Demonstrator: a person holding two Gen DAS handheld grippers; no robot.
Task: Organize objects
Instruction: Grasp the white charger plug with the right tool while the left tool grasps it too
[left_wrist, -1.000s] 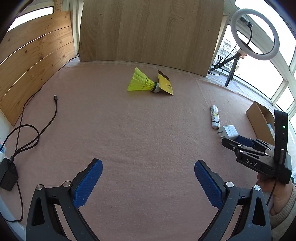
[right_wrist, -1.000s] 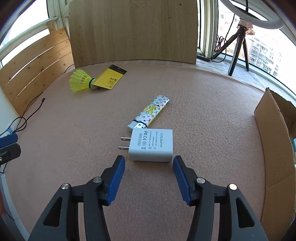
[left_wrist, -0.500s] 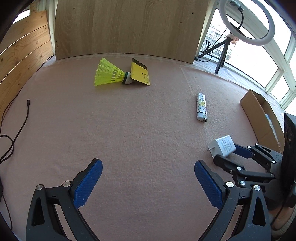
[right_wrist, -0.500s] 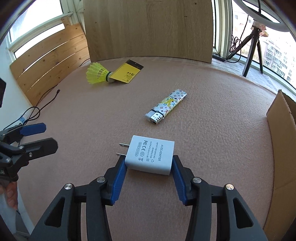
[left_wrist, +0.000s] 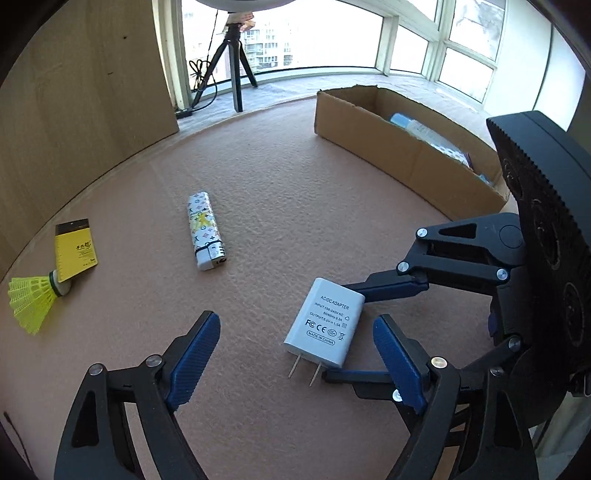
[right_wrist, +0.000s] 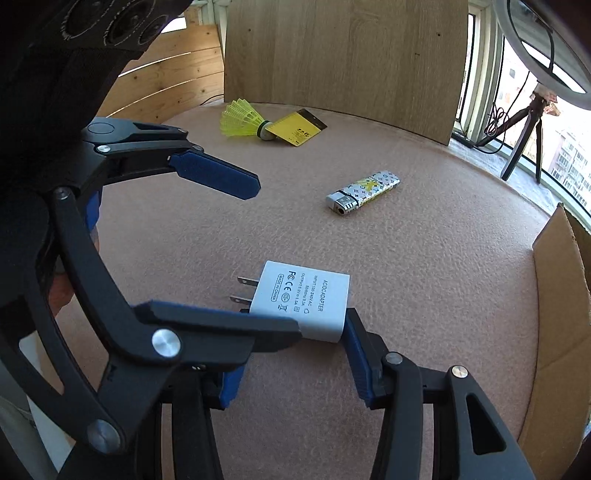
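Observation:
A white AC/DC adapter (left_wrist: 325, 328) (right_wrist: 303, 295) is pinched by its sides in my right gripper (right_wrist: 295, 336) (left_wrist: 340, 334), prongs pointing away from the cardboard box. It sits low over the pink mat. My left gripper (left_wrist: 295, 362) (right_wrist: 277, 258) straddles the adapter crosswise. Its jaws are closing with the adapter between them, and its blue pads (left_wrist: 192, 362) stand off the adapter. A patterned lighter (left_wrist: 205, 230) (right_wrist: 364, 192) lies farther out on the mat. Beyond it are a yellow shuttlecock (left_wrist: 33, 299) (right_wrist: 243, 118) and a yellow card (left_wrist: 75, 247) (right_wrist: 297, 127).
An open cardboard box (left_wrist: 406, 147) (right_wrist: 561, 295) with a blue-capped item inside stands at the mat's right side. A wooden board (right_wrist: 343, 55) leans at the back. A ring light tripod (left_wrist: 232, 66) stands by the windows.
My left gripper swung right and rolled over to the adapter, and its jaws narrowed. My right gripper shut on the adapter, which had been lying loose on the mat.

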